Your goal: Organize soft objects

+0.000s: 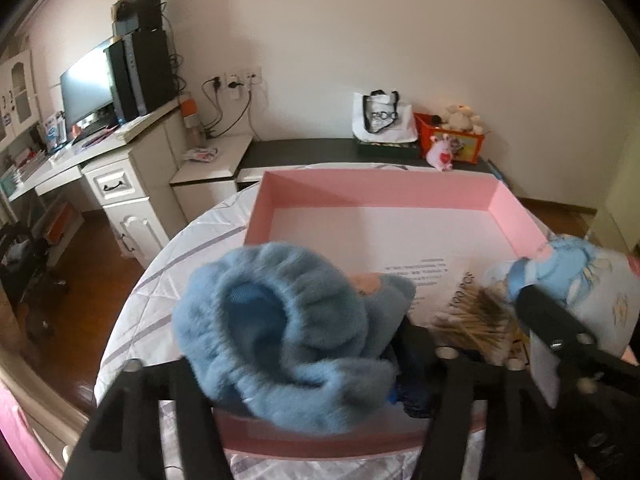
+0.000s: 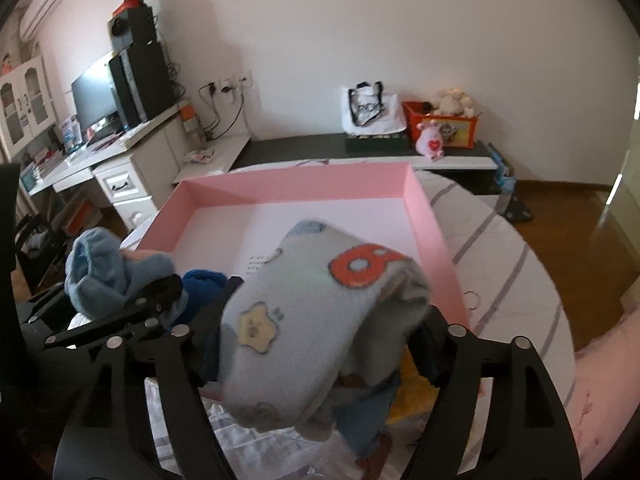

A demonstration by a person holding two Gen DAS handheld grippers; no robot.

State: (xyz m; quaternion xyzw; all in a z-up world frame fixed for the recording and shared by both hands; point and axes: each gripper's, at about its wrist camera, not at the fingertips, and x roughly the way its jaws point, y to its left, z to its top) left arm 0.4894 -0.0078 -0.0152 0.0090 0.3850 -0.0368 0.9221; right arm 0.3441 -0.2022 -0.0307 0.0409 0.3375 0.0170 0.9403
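My left gripper is shut on a fluffy blue sock, held over the near edge of the pink box. My right gripper is shut on a pale grey patterned sock with an orange figure, held over the box's near side. The left gripper with the blue sock also shows at the left of the right wrist view. The right gripper with its sock shows at the right of the left wrist view. A dark blue item lies between them.
The box sits on a round table with a white striped cloth. A pack of cotton swabs lies in the box. A white desk with a monitor stands left. A low dark bench holds a bag and an orange toy box.
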